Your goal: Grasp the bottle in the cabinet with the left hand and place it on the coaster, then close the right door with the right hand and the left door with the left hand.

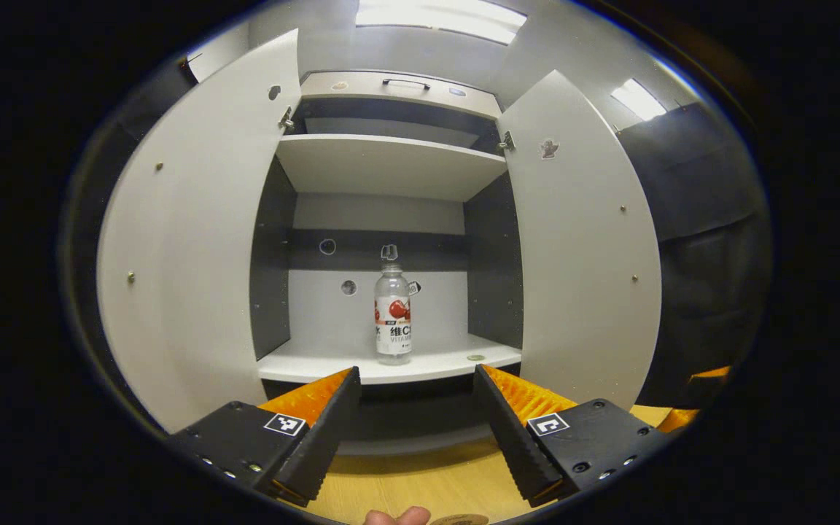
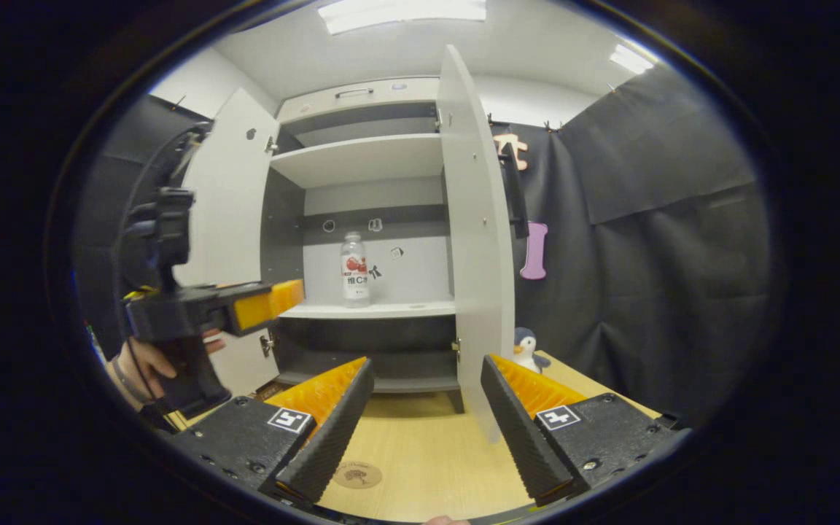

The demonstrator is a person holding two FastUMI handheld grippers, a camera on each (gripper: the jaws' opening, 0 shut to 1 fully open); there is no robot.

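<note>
I have the clear plastic bottle with the red-and-white label (image 1: 393, 313) standing upright on the white cabinet's lower shelf (image 1: 332, 364), well ahead of my left gripper (image 1: 415, 412), whose fingers are spread and empty. It looks light, smooth and squeezable; I'd grip the labelled middle. My right gripper (image 2: 426, 426) hangs parted over the pale wooden table (image 2: 420, 467), near the round brown coaster (image 2: 358, 475). Both doors stand open.
</note>
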